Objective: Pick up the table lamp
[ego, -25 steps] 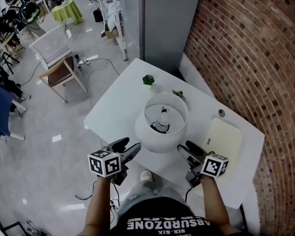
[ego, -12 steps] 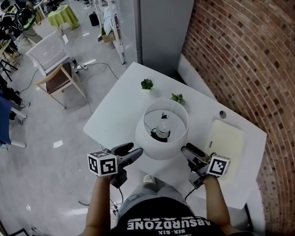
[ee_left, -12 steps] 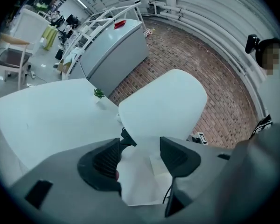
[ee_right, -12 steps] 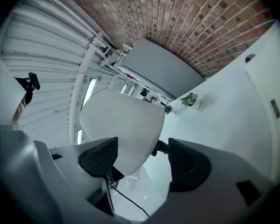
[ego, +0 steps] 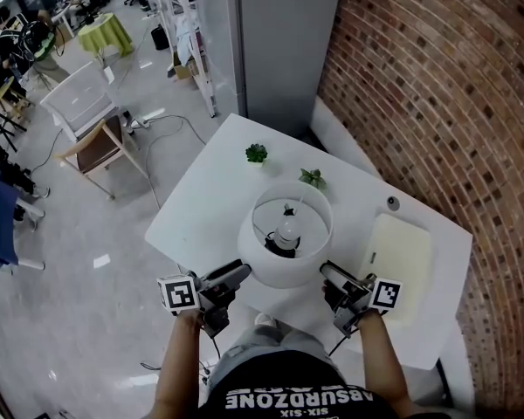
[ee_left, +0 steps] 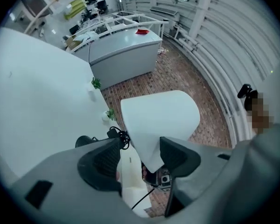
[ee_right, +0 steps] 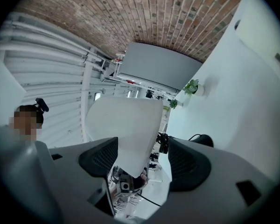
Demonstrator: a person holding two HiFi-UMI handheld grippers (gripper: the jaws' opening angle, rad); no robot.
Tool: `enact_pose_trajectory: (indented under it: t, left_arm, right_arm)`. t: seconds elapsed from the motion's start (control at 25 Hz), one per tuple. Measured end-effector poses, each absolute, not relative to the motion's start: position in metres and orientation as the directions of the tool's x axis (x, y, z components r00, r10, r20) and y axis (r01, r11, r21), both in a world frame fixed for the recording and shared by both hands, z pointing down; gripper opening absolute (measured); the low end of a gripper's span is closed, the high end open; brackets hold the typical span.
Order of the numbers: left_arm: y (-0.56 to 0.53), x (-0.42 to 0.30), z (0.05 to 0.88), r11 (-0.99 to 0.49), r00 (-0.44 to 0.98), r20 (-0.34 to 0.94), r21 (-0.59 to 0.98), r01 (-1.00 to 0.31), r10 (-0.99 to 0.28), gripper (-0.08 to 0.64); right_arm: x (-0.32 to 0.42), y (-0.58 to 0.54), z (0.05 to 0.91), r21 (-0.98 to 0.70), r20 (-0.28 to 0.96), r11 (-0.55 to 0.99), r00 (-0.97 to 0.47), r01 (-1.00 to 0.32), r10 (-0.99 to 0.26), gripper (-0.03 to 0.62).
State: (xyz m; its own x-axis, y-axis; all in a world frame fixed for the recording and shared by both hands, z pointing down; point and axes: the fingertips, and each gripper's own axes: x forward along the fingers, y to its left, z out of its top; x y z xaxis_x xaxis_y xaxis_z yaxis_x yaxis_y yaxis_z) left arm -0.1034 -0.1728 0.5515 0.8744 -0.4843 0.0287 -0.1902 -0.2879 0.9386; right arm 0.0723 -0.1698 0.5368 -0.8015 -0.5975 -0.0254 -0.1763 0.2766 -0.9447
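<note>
The table lamp has a white drum shade (ego: pixel 288 243) with a bulb (ego: pixel 286 231) showing inside, and stands on the white table (ego: pixel 201 208). My left gripper (ego: pixel 236 275) is at the shade's near-left rim and my right gripper (ego: pixel 329 275) at its near-right rim. In the left gripper view the shade's edge (ee_left: pixel 161 118) lies between the open jaws of the left gripper (ee_left: pixel 140 157), with a gap on the left side. In the right gripper view the shade (ee_right: pixel 123 125) likewise sits between the open jaws of the right gripper (ee_right: pixel 142 160). The dark lamp base (ee_left: pixel 84 141) and coiled cord (ee_left: pixel 119 134) show below.
Two small potted plants (ego: pixel 257 154) (ego: pixel 313 178) stand behind the lamp. A cream pad (ego: pixel 397 256) and a small dark knob (ego: pixel 393 202) lie to the right. A brick wall (ego: pixel 437 103) borders the table's right, a grey pillar (ego: pixel 279 42) its back. Chairs (ego: pixel 92 125) stand at the left.
Both grippers have moved inward to the shade's lower rim, so the rim now lies between each pair of jaws. The lamp has not moved.
</note>
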Motion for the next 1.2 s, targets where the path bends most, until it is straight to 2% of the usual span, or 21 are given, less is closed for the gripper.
enact_pose_trajectory:
  t: [0.08, 0.24, 0.44, 0.72, 0.88, 1.2]
  left_arm:
    - [-0.172, -0.102, 0.552, -0.242, 0.864, -0.018, 0.963, -0.121, -0.503, 0.252]
    - [-0.173, -0.100, 0.547, -0.249, 0.855, -0.129, 0.968, -0.001, -0.503, 0.252]
    - [-0.178, -0.098, 0.540, -0.212, 0.795, -0.308, 0.950, 0.228, -0.522, 0.252]
    - [-0.182, -0.094, 0.537, -0.206, 0.755, -0.372, 0.928, 0.310, -0.540, 0.233]
    - [-0.185, -0.096, 0.533, -0.214, 0.728, -0.393, 0.919, 0.331, -0.562, 0.187]
    - [-0.191, -0.097, 0.533, -0.202, 0.669, -0.419, 0.903, 0.380, -0.613, 0.150]
  right_arm:
    - [0.070, -0.170, 0.537, -0.957, -0.062, 0.263, -0.798, -0.123, -0.599, 0.308]
    - [0.066, -0.170, 0.539, -0.968, -0.113, 0.245, -0.790, -0.049, -0.603, 0.308]
    - [0.062, -0.171, 0.540, -0.974, -0.152, 0.227, -0.781, 0.014, -0.605, 0.308]
    - [0.060, -0.175, 0.539, -0.971, -0.227, 0.203, -0.745, 0.125, -0.628, 0.301]
    - [0.061, -0.177, 0.528, -0.954, -0.297, 0.234, -0.706, 0.189, -0.642, 0.196]
    - [0.062, -0.188, 0.525, -0.951, -0.309, 0.240, -0.672, 0.196, -0.673, 0.166]
